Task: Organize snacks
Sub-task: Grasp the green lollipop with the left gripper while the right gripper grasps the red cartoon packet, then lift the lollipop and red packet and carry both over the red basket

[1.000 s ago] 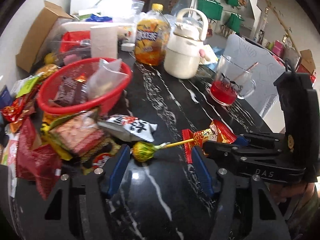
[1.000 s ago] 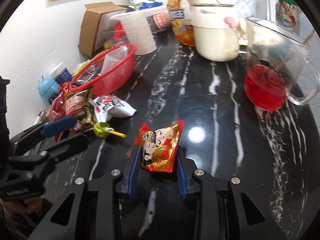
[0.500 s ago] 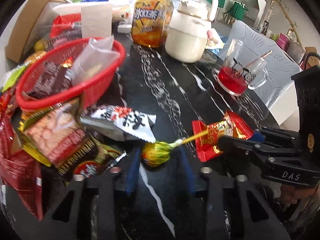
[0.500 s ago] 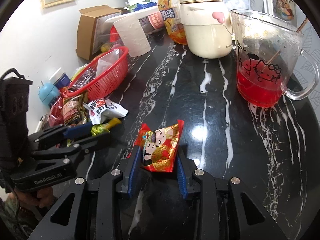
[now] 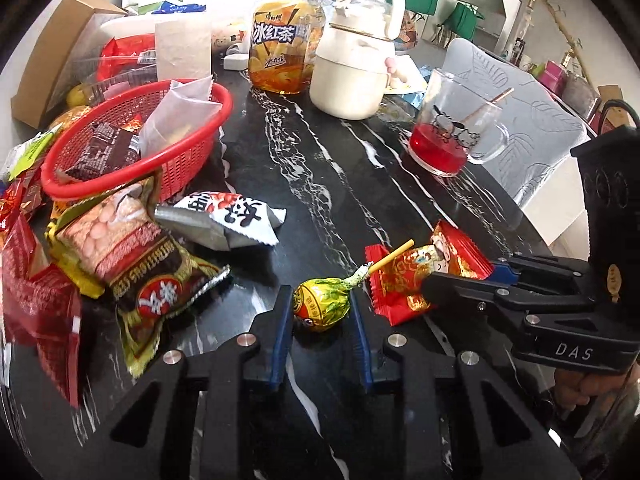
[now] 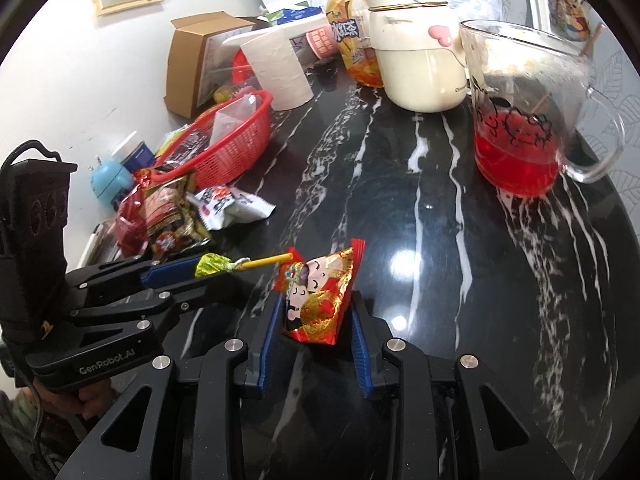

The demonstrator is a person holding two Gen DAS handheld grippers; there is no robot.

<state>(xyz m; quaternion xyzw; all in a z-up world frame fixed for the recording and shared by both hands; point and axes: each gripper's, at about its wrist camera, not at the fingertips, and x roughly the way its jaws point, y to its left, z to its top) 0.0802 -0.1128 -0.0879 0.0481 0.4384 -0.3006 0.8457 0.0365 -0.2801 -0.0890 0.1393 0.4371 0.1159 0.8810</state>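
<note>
The left hand-held gripper (image 5: pixel 320 312) is clamped on the round, green-and-yellow foil-wrapped lollipop (image 5: pixel 320 305), low over the black marble table (image 5: pixel 328 184). The right hand-held gripper (image 6: pixel 314 314) pinches the crinkly red-and-gold cartoon snack packet (image 6: pixel 318 300). The risk is that the lollipop's yellow stick lies across that packet, so lifting either could drag the other loose. The red plastic mesh basket (image 5: pixel 192 160) sits beyond loose snack packets (image 5: pixel 136 256), and a glass mug of red drink (image 6: pixel 520 120) stands nearby, easy to knock.
</note>
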